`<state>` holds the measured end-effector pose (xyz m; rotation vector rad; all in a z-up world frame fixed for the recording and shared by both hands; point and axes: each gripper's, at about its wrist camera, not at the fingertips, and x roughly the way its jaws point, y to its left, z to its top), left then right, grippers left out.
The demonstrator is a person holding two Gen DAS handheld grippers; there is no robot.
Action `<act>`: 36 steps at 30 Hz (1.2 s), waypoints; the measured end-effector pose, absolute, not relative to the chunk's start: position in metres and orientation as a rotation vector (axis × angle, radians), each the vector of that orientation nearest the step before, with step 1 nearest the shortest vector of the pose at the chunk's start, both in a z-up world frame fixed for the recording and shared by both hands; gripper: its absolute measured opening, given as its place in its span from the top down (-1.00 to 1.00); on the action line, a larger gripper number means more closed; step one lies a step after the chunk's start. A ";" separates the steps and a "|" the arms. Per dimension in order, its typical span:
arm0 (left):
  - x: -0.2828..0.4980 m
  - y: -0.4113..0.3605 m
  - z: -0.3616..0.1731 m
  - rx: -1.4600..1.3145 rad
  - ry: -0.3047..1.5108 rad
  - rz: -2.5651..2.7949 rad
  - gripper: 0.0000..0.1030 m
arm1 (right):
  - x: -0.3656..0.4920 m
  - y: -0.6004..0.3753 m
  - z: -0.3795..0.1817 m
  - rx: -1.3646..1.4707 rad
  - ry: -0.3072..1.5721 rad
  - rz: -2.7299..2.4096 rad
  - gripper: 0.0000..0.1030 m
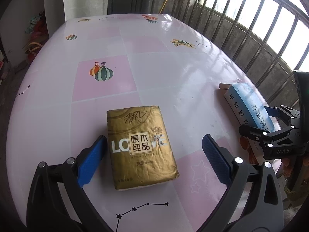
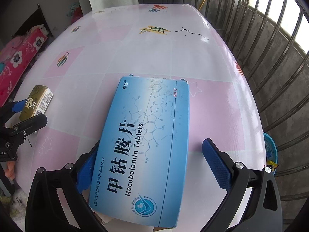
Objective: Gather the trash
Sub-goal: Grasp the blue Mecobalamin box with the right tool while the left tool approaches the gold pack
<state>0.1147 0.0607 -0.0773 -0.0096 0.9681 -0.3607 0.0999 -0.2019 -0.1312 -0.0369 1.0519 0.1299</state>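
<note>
Pink-and-white checked oilcloth covers the table (image 1: pixel 154 61), printed with striped balloons, stars and dotted constellations; a barred metal railing (image 1: pixel 251 29) runs along its right side. Largest on it is the blue Mecobalamin tablet box (image 2: pixel 146 139), lying flat near the right-hand edge with its long side running away from the camera. The right gripper (image 2: pixel 154 164) stands at its widest over the box's near half: the left pad is tucked against or under the box's edge, the right pad clear of it, so nothing is clamped. Further left lies the gold tissue pack (image 1: pixel 142 147), flat and slightly askew. The left gripper (image 1: pixel 154 160) straddles it with jaws wide, the left pad just beside the pack, the right one apart. A blue basket (image 2: pixel 270 147) shows below the table's right edge.
</note>
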 end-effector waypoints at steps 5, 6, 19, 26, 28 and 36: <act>0.114 0.069 -0.076 -0.091 0.944 -0.402 -0.83 | 0.100 -0.201 -0.131 -0.044 1.048 0.144 -0.88; 0.114 0.072 -0.075 -0.121 0.939 -0.417 -0.83 | 0.100 -0.201 -0.132 -0.045 1.051 0.147 -0.88; 0.112 0.088 -0.077 -0.211 0.947 -0.501 -0.83 | 0.097 -0.200 -0.132 -0.049 1.052 0.146 -0.89; 0.109 0.082 -0.067 -0.108 0.938 -0.461 -0.67 | 0.096 -0.196 -0.124 -0.040 1.039 0.143 -0.69; 0.111 0.078 -0.067 -0.057 0.946 -0.425 -0.52 | 0.098 -0.196 -0.124 -0.034 1.044 0.136 -0.63; 0.117 0.072 -0.073 0.023 0.972 -0.335 -0.15 | 0.100 -0.194 -0.123 -0.033 1.043 0.113 -0.45</act>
